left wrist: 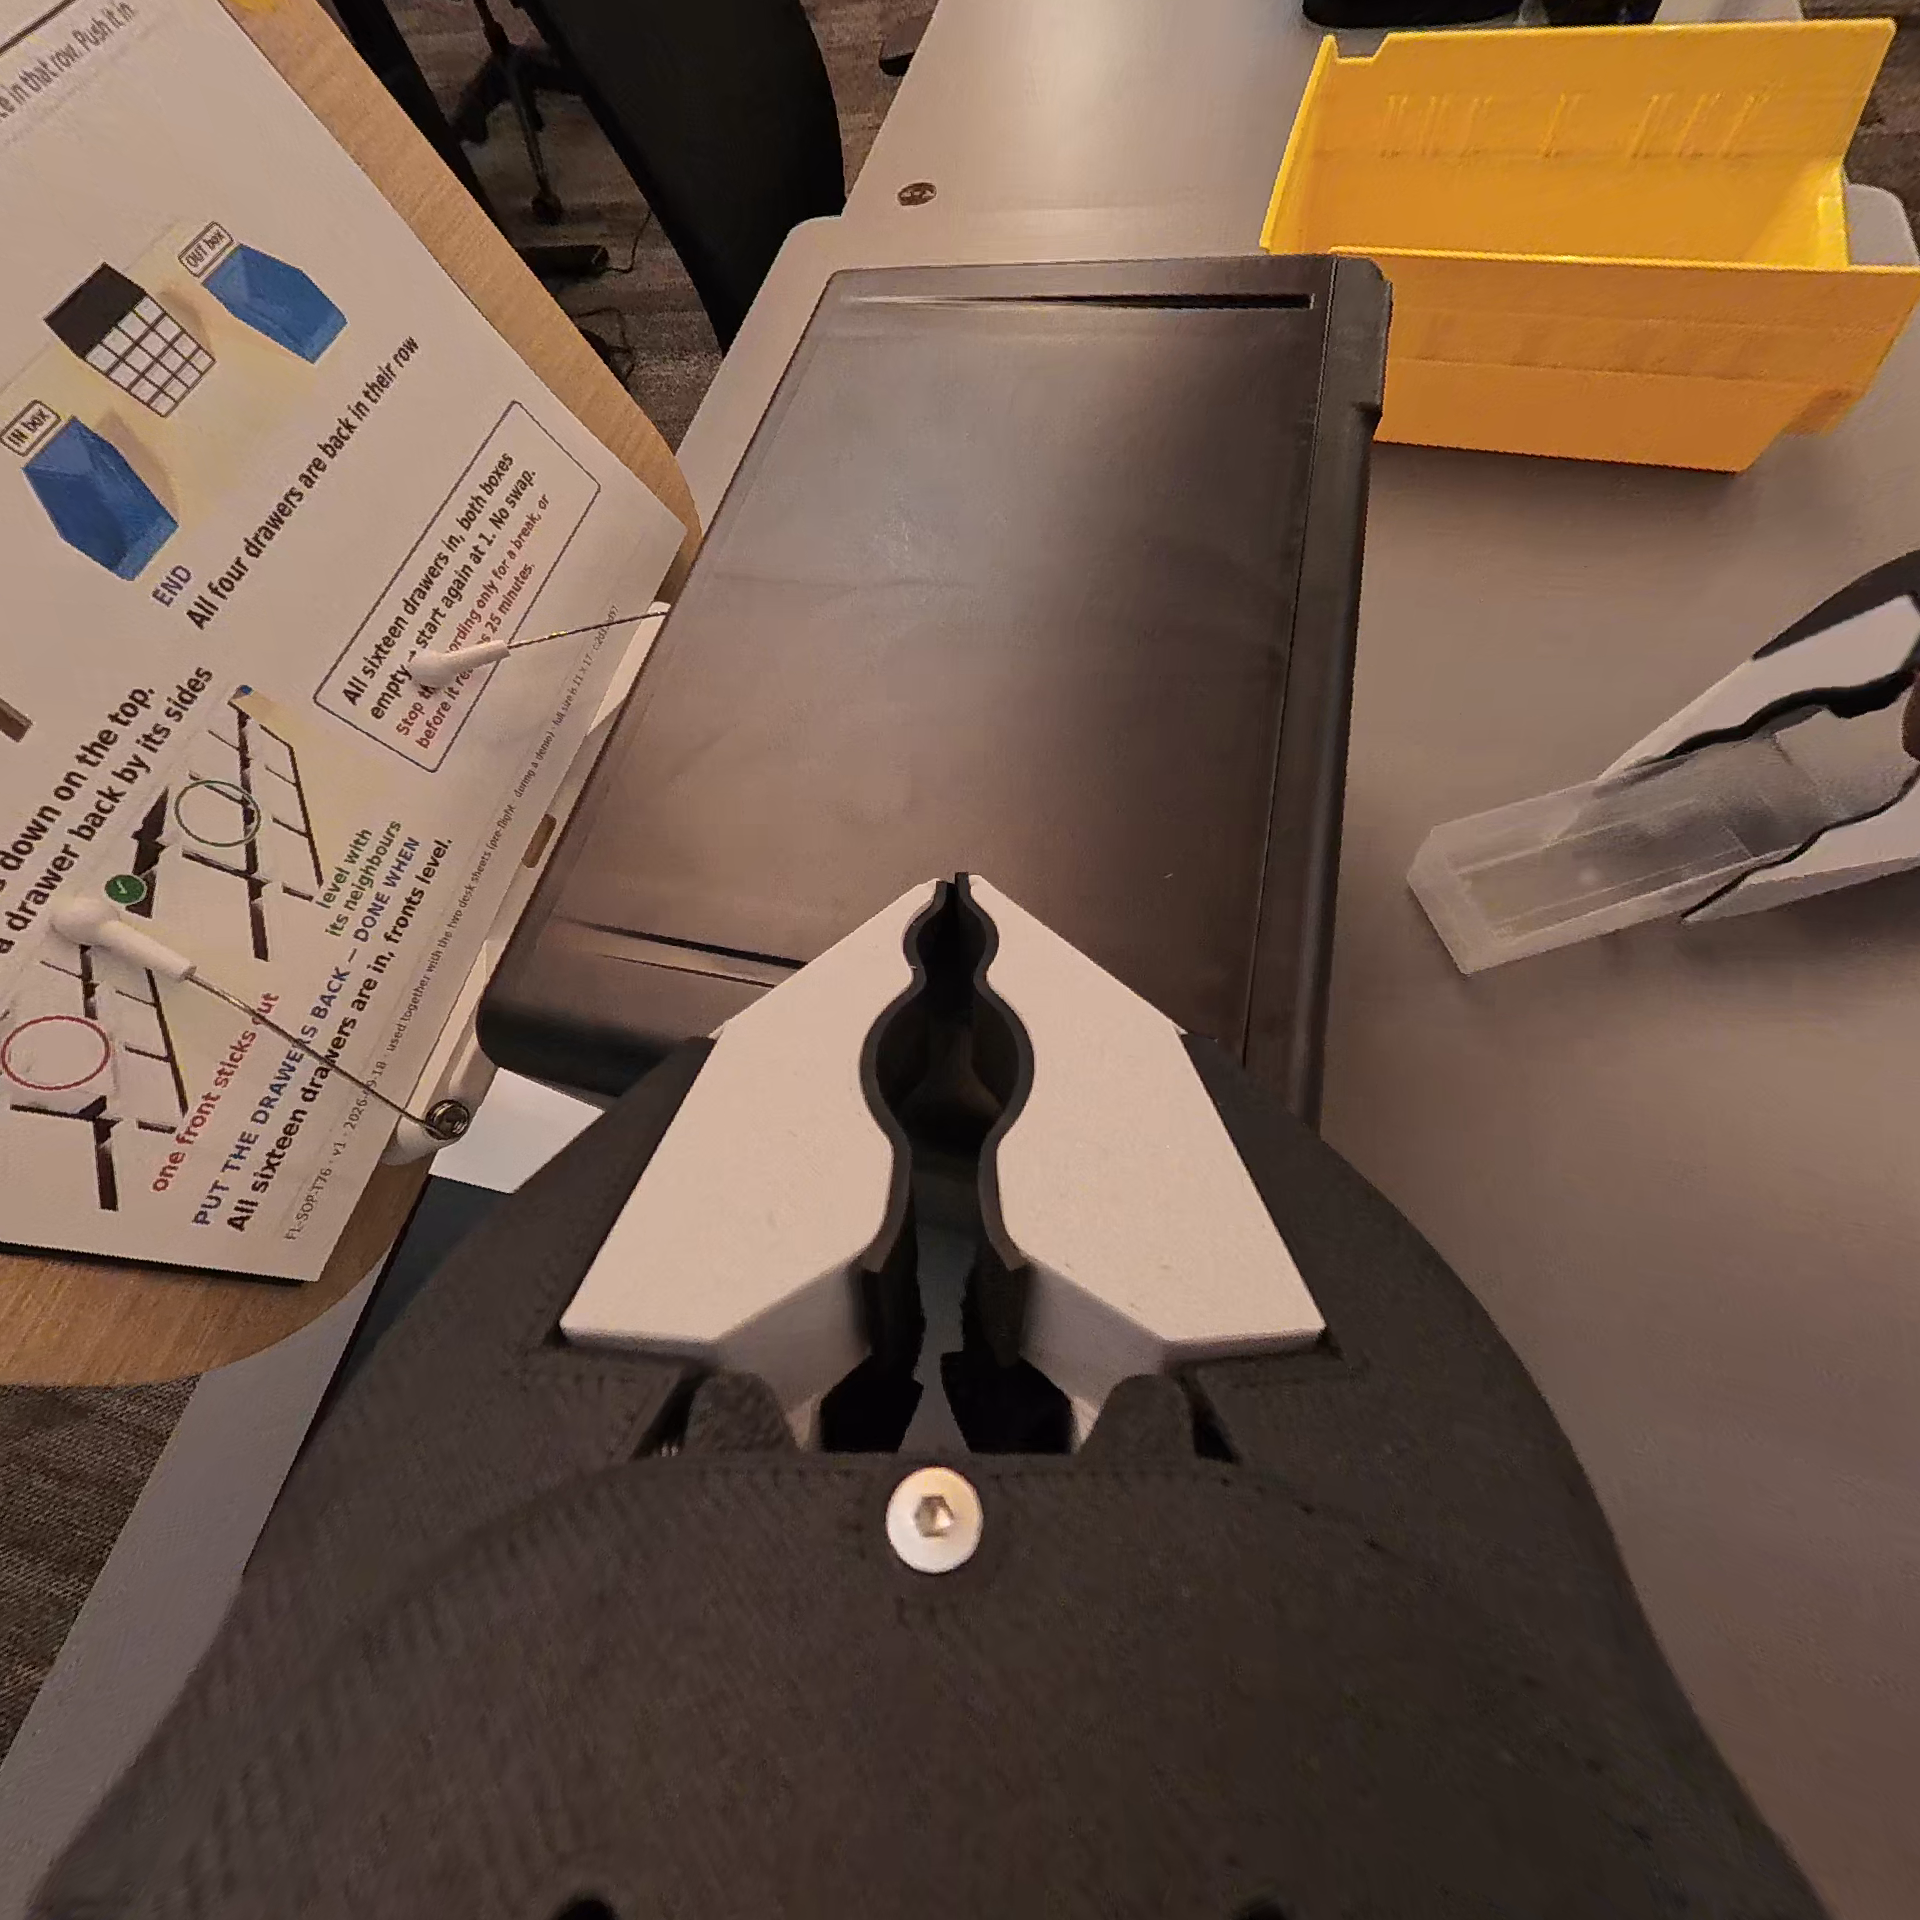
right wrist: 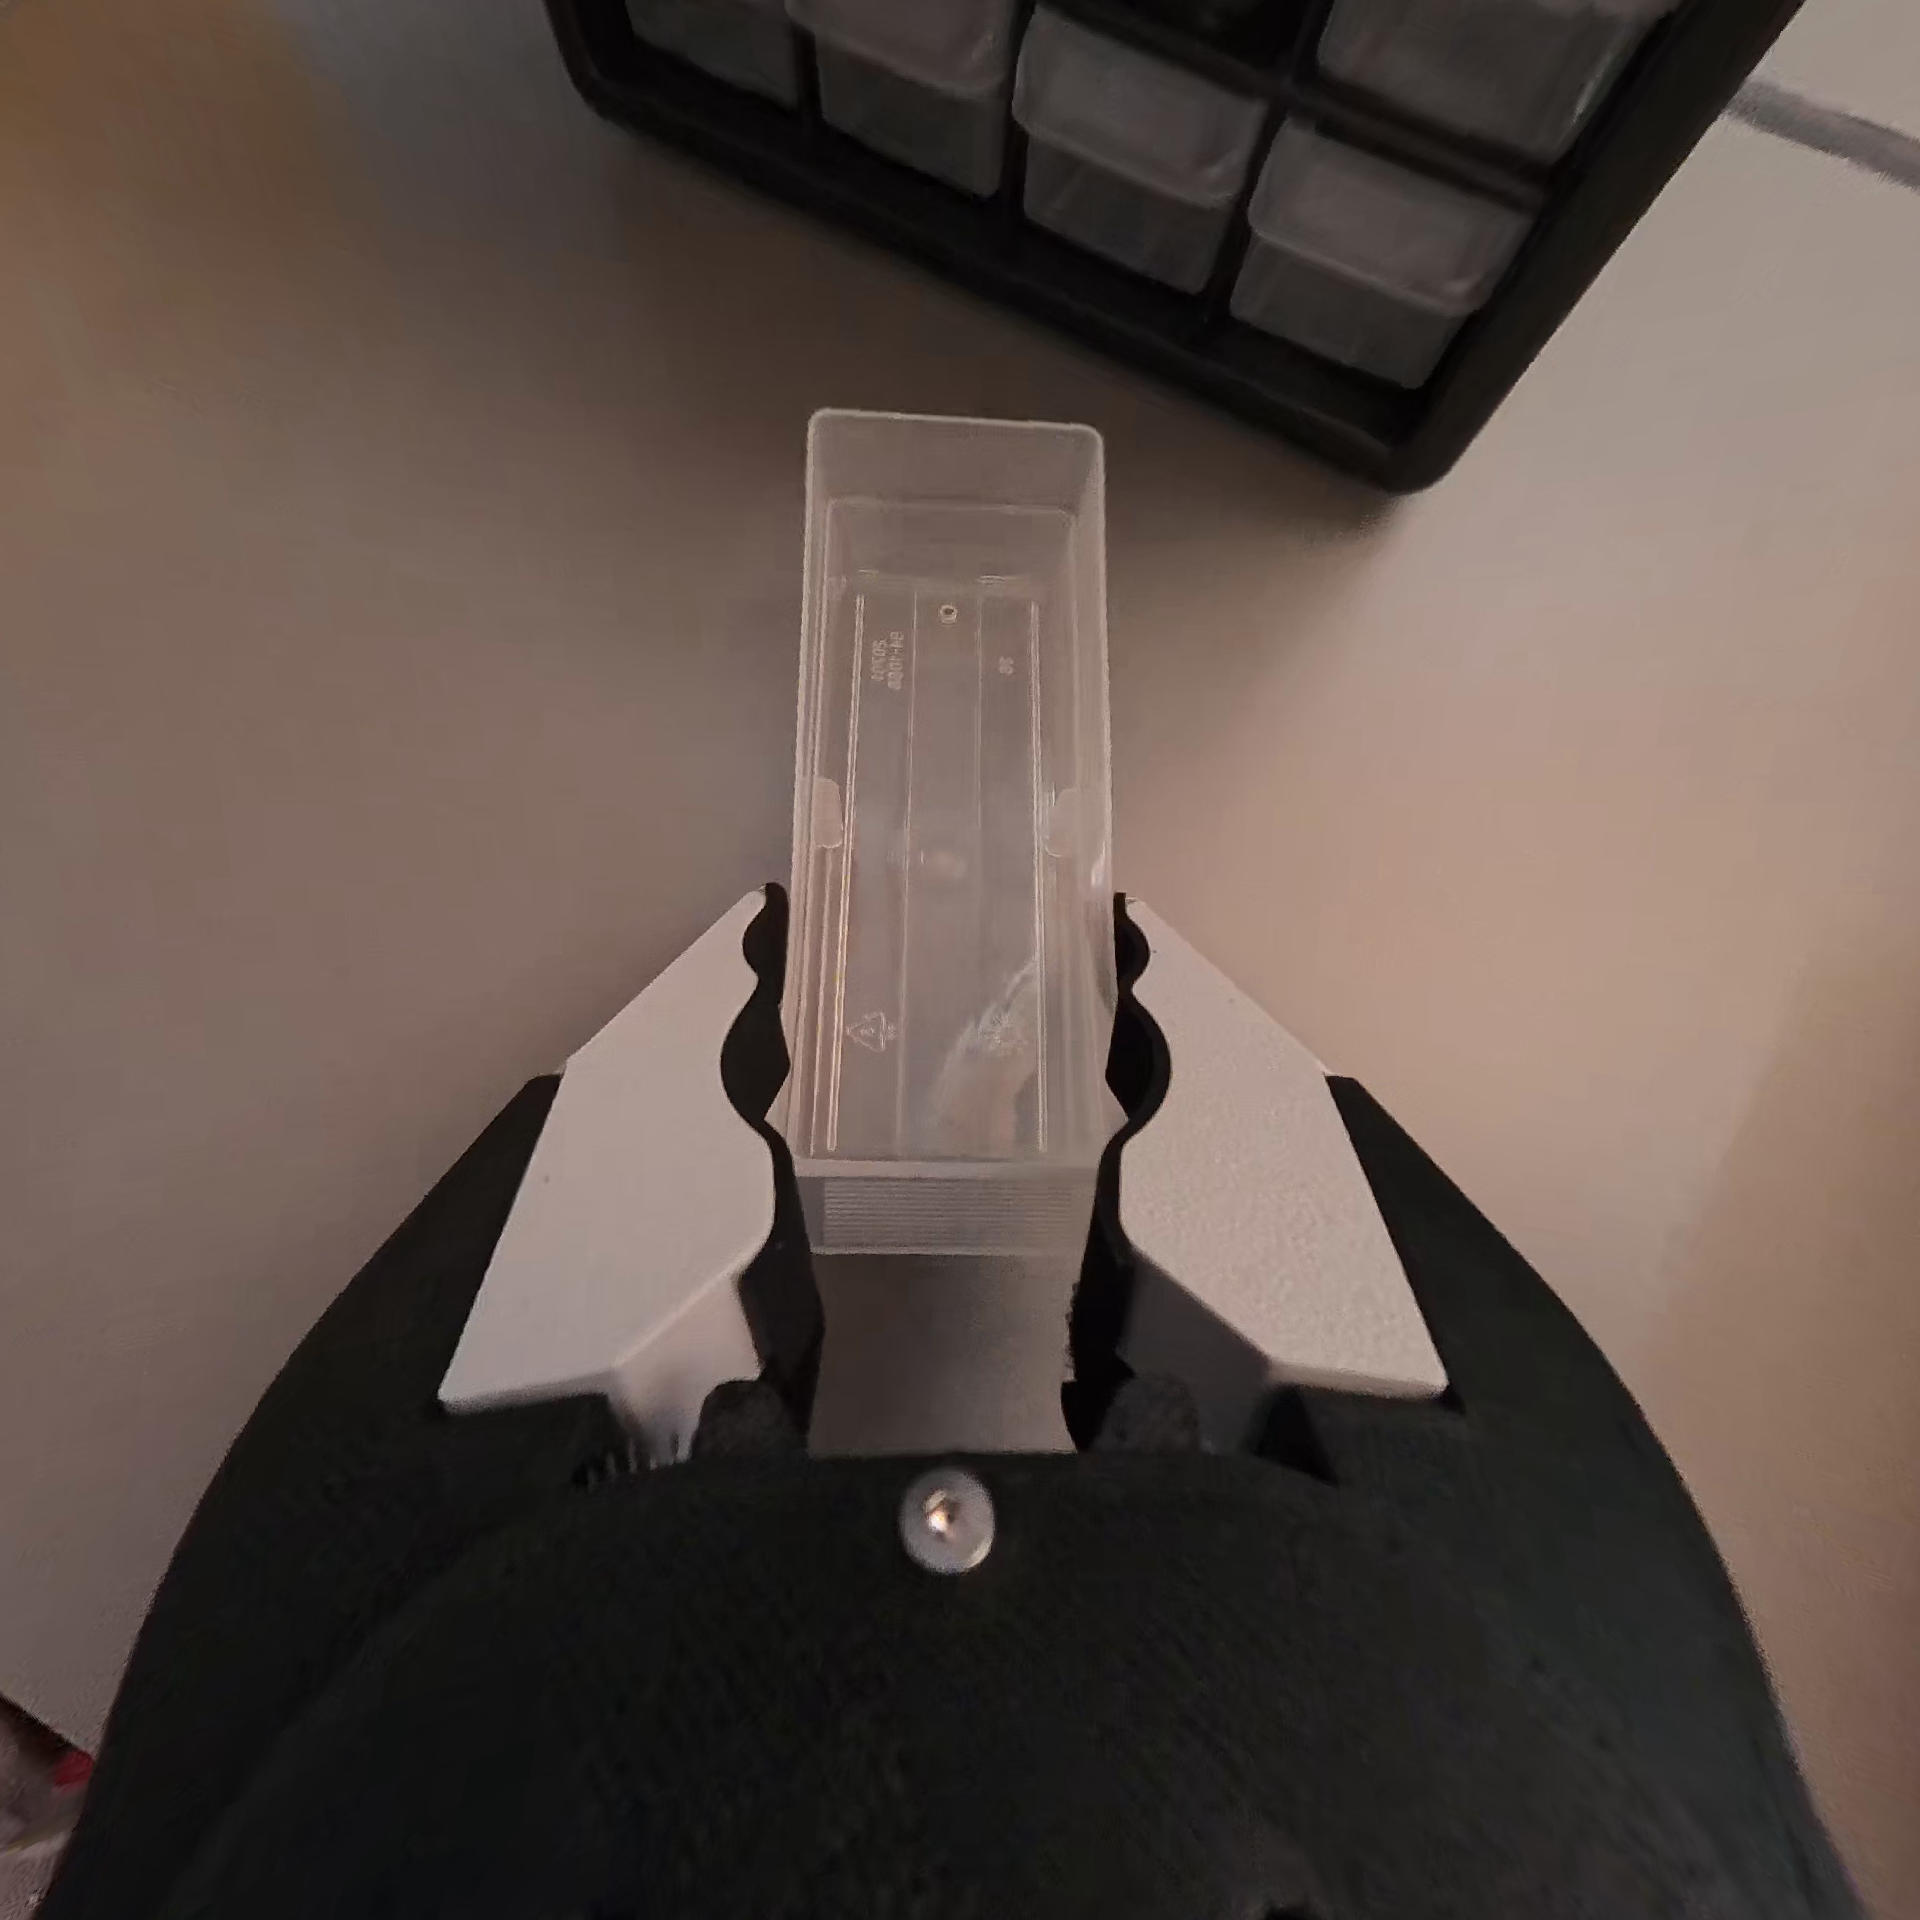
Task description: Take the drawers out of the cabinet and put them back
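Note:
The black cabinet [left wrist: 997, 644] shows from above in the left wrist view, and my left gripper [left wrist: 957, 881] is shut and empty over its near edge. In the right wrist view my right gripper [right wrist: 940, 899] is shut on a clear plastic drawer [right wrist: 951, 748], holding its near end by both sides, the drawer pointing away over the table. The cabinet's front [right wrist: 1195, 187] with several clear drawers in it stands beyond, at the upper right. The right gripper [left wrist: 1787, 769] with the drawer [left wrist: 1558, 873] also shows at the right of the left wrist view.
A yellow bin [left wrist: 1590, 239] stands behind the cabinet at the right. An instruction sheet [left wrist: 208, 623] lies clipped on a wooden board at the left. The grey table [left wrist: 1558, 1247] runs to the right of the cabinet. The grippers' ends are close to 35 centimeters from one another.

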